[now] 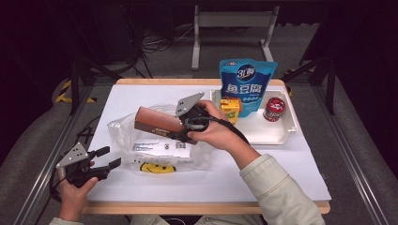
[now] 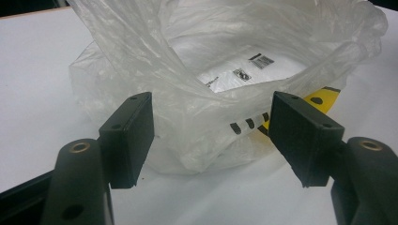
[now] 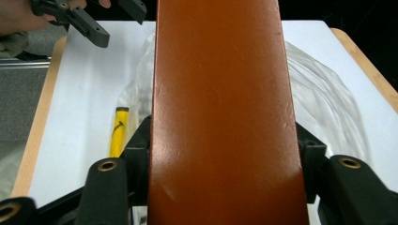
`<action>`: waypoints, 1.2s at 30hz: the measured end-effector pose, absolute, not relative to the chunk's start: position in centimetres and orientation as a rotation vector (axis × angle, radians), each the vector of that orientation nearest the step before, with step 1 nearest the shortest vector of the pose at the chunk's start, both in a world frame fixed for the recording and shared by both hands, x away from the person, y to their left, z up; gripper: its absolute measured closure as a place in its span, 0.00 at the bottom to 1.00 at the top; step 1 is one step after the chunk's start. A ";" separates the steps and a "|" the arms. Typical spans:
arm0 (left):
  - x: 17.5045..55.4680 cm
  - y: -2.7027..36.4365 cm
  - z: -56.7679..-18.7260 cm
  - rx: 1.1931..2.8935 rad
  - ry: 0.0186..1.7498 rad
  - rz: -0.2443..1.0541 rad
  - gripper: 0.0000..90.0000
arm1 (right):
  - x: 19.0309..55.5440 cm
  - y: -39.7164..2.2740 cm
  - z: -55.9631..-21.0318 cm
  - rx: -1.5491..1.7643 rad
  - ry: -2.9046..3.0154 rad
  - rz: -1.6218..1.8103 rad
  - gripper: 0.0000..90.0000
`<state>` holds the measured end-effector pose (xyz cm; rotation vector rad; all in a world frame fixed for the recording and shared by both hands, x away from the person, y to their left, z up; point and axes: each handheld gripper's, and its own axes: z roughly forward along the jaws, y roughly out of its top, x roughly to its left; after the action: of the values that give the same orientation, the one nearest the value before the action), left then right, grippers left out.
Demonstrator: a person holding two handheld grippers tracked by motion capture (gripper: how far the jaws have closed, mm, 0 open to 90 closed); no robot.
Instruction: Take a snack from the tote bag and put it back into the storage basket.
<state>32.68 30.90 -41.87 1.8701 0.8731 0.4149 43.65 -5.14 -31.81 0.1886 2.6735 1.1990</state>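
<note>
Right gripper (image 1: 180,133) clamped on brown box (image 1: 157,123), frame centre; left gripper (image 1: 111,157) agape, empty. Advise lowering level into clear plastic bag (image 1: 123,136).

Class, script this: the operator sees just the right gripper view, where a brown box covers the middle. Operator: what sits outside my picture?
Observer: A white tray at the table's far right holds a blue pouch, a red can and a yellow carton.
Operator: Where is my box?
Observer: The brown box is over the clear plastic bag, clamped in the right hand-held gripper.
Operator: The other hand-held gripper?
Observer: The left hand-held gripper is open, jaws facing the bag.
</note>
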 end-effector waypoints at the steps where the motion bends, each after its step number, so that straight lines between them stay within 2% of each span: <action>1: 32.7 30.9 -41.9 1.872 0.870 0.417 0.36 | 43.6 -5.4 -31.7 0.197 2.670 1.198 0.47; 36: 32.8 30.7 -42.0 1.874 0.875 0.410 0.35 | 44.4 -15.5 -29.5 0.376 2.557 1.177 0.47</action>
<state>32.78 30.66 -42.00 1.8739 0.8751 0.4098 44.40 -15.48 -29.51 0.3758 2.5567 1.1769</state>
